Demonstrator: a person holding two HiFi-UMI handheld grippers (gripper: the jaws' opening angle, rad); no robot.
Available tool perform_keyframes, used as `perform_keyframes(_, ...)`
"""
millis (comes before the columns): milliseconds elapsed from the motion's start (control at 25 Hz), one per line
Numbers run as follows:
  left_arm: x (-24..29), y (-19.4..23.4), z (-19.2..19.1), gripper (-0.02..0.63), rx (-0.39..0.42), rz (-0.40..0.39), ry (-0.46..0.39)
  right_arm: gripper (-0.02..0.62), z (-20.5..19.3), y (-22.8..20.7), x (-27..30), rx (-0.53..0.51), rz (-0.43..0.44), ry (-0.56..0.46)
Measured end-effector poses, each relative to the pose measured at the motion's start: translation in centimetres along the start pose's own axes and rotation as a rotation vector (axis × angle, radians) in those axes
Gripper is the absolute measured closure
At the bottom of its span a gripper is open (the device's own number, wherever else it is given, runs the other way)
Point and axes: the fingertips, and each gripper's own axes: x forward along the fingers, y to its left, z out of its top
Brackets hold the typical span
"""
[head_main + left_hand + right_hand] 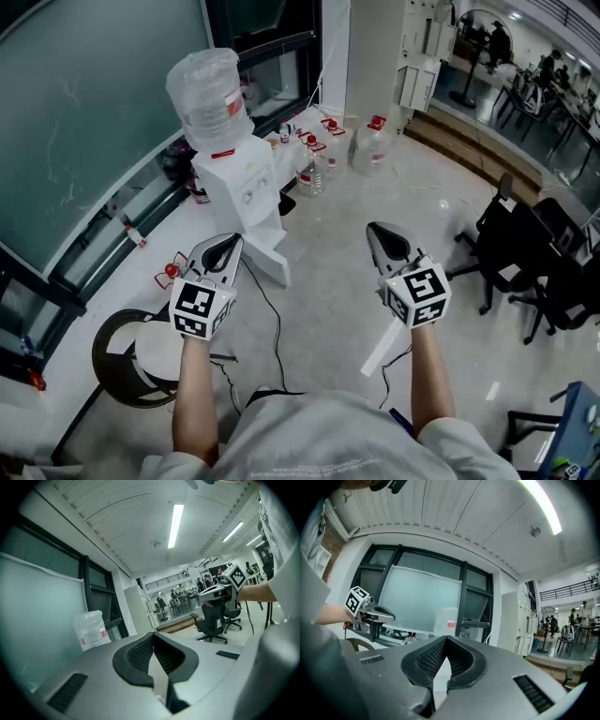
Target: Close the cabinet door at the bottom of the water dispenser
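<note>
The person's two forearms reached forward over the pale tiled floor (328,281), each hand carrying a tool at about the same height. The left tool (228,247) had its jaws brought fully together at the tips, with nothing between them. The right tool (380,234), well apart from it, was closed in the same way and also empty. Below the left arm a round black-rimmed stool (131,361) stood near the window wall, and a thin black cable (277,328) trailed across the floor between the arms.

Just beyond the left tool stood the white water dispenser (239,183), with a large clear bottle (208,94) upside down on top. The cabinet door (274,261) at its foot appeared to be swung out from the body, its edge angled toward the person. Neither tool touched it.

Past the dispenser, several clear water jugs (370,145) with red caps sat on the floor by a white column. Off to the right, black office chairs (525,253) were grouped together, with desks and people farther back.
</note>
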Motion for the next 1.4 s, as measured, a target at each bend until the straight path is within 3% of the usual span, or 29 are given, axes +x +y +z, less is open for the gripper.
perform_keyframes(320,1.9,-2.7,0.0,0.588,-0.016,0.056,0.051,0.571,-2.0,-3.7,-0.3,-0.066,0.067,0.048)
perform_keyframes(640,5.8,-1.0,-0.9,0.588,-0.015,0.052,0.057,0.571,-3.1,-5.3,3.1,-0.077,0.101,0.032)
perform_keyframes(800,9.8,2.8,-2.3,0.588,-0.024,0.038,0.041,0.571,-2.9,-6.5,7.3,-0.103,0.065,0.015)
perform_keyframes(1080,18.4,12.9,-4.2,0.588,-0.027,0.013,0.011,0.571,-1.1,-9.6,18.8,-0.123,0.006,0.014)
perform_keyframes(1400,26.1,23.2,-7.4,0.588,-0.037,-0.022,0.006,0.57,-0.9,-10.8,31.9,-0.09,-0.004,0.04)
